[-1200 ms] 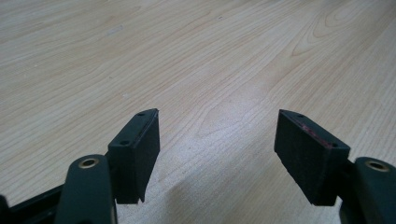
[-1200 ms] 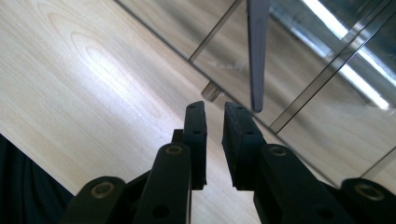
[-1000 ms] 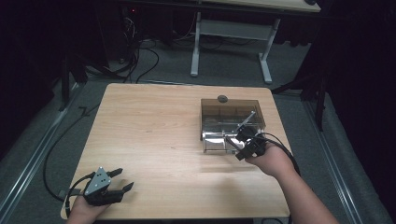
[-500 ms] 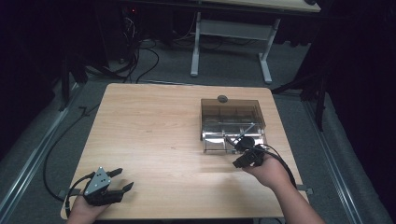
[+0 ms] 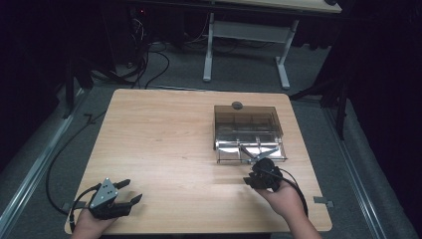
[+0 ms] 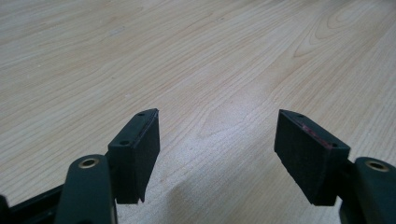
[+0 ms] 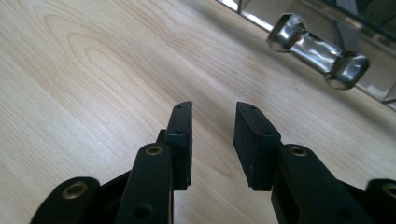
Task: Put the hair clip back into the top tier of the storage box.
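A smoky clear plastic box (image 5: 247,115) with inner compartments stands on the right half of the wooden table (image 5: 164,134). A shiny metal latch (image 5: 260,155) sticks out from its front edge; the right gripper view has the same latch (image 7: 317,46) at upper right. My right gripper (image 5: 254,175) hovers just in front of the box, a little short of the latch, open with a narrow gap (image 7: 212,121) and nothing between its pads. My left gripper (image 5: 133,189) rests at the near left corner, wide open (image 6: 217,126) over bare wood.
A small dark round object (image 5: 237,105) lies on the table just behind the box. Cables (image 5: 59,164) run along the floor to the left. Another desk's legs (image 5: 209,45) stand beyond the far edge.
My right gripper has drawn back from the box's front toward the near edge of the table. The left gripper has stayed put.
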The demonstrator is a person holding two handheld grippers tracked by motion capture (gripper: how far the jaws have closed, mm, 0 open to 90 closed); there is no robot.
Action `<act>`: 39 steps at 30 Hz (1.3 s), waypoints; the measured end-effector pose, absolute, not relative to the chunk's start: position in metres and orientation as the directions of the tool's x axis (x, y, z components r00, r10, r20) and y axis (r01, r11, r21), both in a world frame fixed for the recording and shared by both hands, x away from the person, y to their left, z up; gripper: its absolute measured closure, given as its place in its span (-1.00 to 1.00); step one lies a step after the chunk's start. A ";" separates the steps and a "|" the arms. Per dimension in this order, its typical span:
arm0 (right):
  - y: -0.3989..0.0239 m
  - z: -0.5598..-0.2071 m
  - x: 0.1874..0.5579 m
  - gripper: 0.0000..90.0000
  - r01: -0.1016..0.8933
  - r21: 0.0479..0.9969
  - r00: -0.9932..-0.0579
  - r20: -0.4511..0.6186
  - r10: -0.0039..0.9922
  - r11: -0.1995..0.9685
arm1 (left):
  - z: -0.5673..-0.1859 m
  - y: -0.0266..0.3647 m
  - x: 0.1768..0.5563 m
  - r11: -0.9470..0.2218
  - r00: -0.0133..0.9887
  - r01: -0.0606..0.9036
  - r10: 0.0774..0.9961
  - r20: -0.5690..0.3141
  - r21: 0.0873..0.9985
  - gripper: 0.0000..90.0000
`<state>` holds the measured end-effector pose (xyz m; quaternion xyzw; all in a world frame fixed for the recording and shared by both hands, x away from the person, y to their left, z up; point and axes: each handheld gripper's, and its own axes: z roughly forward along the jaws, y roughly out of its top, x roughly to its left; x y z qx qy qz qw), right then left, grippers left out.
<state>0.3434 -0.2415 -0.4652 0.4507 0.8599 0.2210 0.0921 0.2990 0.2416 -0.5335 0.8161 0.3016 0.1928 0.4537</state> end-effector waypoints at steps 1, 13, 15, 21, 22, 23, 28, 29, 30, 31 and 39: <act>-0.241 -0.466 0.341 0.50 0.729 0.478 -0.575 0.040 0.817 0.490 | -0.533 0.242 0.299 -0.408 0.743 0.316 0.668 0.043 0.857 -0.30; -0.241 -0.491 0.312 0.33 0.619 0.692 -0.555 0.052 0.830 0.371 | -0.533 0.242 0.299 -0.395 0.734 0.319 0.678 0.039 0.862 -0.29; -0.242 -0.496 0.309 0.32 0.606 0.720 -0.551 0.073 0.831 0.338 | -0.533 0.242 0.299 -0.395 0.732 0.319 0.680 0.040 0.861 -0.29; -0.247 -0.518 0.295 0.31 0.534 0.813 -0.536 0.114 0.837 0.232 | -0.534 0.242 0.299 -0.395 0.723 0.319 0.689 0.048 0.862 -0.30; -0.249 -0.524 0.291 0.31 0.519 0.827 -0.534 0.118 0.837 0.215 | -0.533 0.242 0.299 -0.394 0.720 0.321 0.692 0.048 0.861 -0.30; -0.249 -0.525 0.289 0.27 0.530 0.822 -0.526 0.128 0.841 0.206 | -0.533 0.242 0.299 -0.390 0.716 0.322 0.697 0.048 0.863 -0.30; -0.244 -0.526 0.286 0.22 0.508 0.827 -0.558 0.100 0.824 0.243 | -0.534 0.241 0.300 -0.393 0.712 0.326 0.701 0.051 0.860 -0.30; -0.242 -0.526 0.286 0.22 0.499 0.828 -0.564 0.089 0.821 0.254 | -0.534 0.241 0.300 -0.398 0.712 0.327 0.700 0.053 0.857 -0.30; -0.241 -0.527 0.287 0.22 0.497 0.829 -0.566 0.085 0.820 0.257 | -0.534 0.241 0.300 -0.397 0.711 0.327 0.701 0.054 0.858 -0.30; -0.239 -0.527 0.288 0.22 0.500 0.823 -0.565 0.076 0.822 0.268 | -0.534 0.241 0.300 -0.397 0.711 0.328 0.701 0.054 0.857 -0.30; -0.236 -0.528 0.289 0.19 0.510 0.811 -0.563 0.062 0.824 0.287 | -0.534 0.241 0.300 -0.394 0.717 0.327 0.695 0.046 0.859 -0.30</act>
